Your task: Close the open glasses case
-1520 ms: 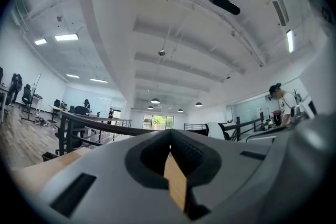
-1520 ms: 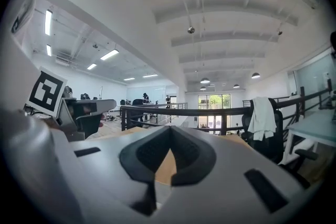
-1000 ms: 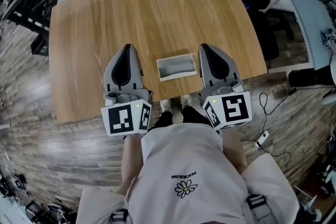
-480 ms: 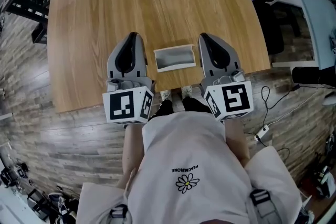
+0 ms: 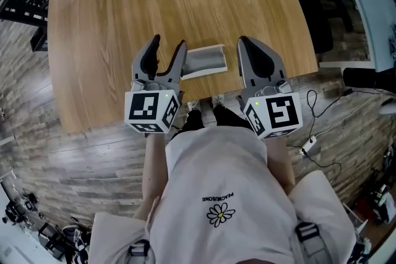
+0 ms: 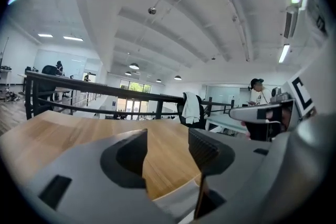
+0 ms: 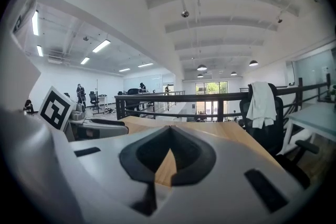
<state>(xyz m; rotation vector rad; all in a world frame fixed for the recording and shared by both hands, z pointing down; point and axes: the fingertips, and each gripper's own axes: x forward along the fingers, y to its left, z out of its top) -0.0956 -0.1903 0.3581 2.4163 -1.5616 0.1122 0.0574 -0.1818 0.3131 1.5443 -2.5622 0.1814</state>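
The open glasses case, pale grey with a white rim, lies near the front edge of the wooden table. My left gripper stands at the case's left end. Its jaws have just been opening and are now spread, the right finger overlapping that end of the case. In the left gripper view the left gripper has bare table between its pads, and a pale edge of the case shows low down. My right gripper is shut just right of the case, with nothing in the right gripper.
The table's front edge runs just below the grippers, with the person's feet and wood floor beneath. Cables lie on the floor at right. A black railing and a chair draped with white cloth stand beyond the table's far side.
The left gripper's jaws have gone from shut to spread, and it has come down closer to the case's left end. The right gripper stays shut, dropping slightly.
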